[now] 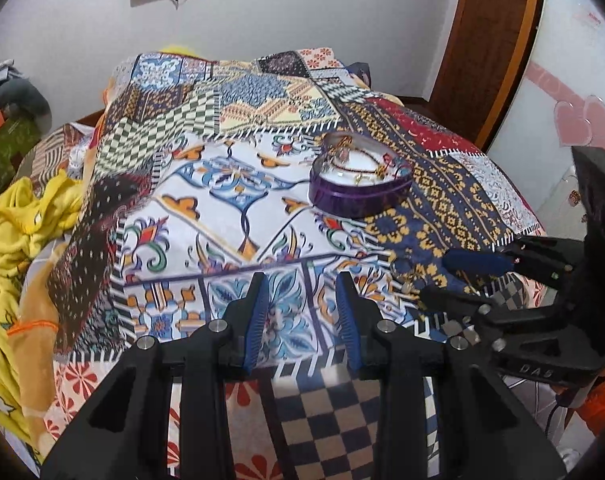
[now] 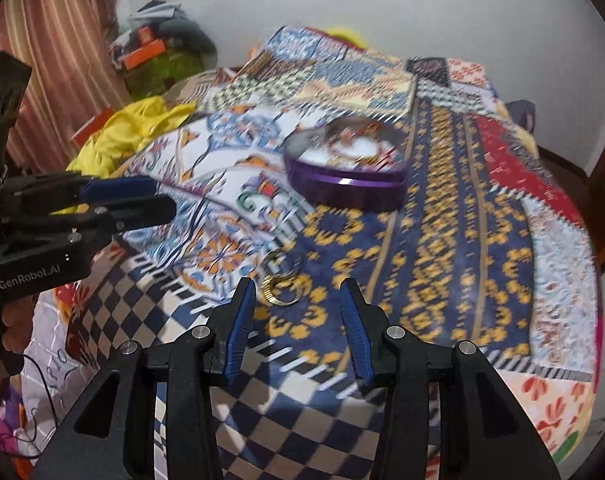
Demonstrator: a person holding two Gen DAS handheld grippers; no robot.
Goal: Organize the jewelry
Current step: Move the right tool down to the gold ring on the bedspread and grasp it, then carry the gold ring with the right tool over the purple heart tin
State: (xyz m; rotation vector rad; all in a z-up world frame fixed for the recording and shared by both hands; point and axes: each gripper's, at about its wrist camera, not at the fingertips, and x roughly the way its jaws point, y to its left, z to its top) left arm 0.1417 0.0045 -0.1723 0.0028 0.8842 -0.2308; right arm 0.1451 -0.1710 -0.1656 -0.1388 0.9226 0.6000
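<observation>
Left wrist view, from left to right: a crumpled yellow cloth (image 1: 26,216) lies at the left margin of a patchwork-printed bedspread (image 1: 222,208) of blue, orange, white and checkered panels. The left gripper (image 1: 302,308), black with blue ribbed pads, occupies the lower centre, its jaws standing apart with nothing between them, above a blue floral panel. Further back and to the right sits a purple heart-shaped metal tin (image 1: 360,182), lid off, holding a dark beaded necklace (image 1: 362,168) with gold pieces on a white lining. At the right edge the right gripper (image 1: 434,276) enters sideways, its two fingers parted around a small cluster of gold rings (image 1: 404,276) that lies on the navy and yellow panel, near the tin's front; whether either pad touches the cluster cannot be told.

Right wrist view, blurred, from left to right: a striped reddish curtain (image 2: 62,48) hangs at the far left; below it the left gripper (image 2: 164,196) reaches in from the left, its jaws seen edge-on with only a narrow gap between them from this angle. The gold rings (image 2: 282,284) lie just ahead of the right gripper (image 2: 298,300), nearer its left finger, the jaws wide apart and empty. The purple tin (image 2: 344,184) stands beyond, well apart from the rings
</observation>
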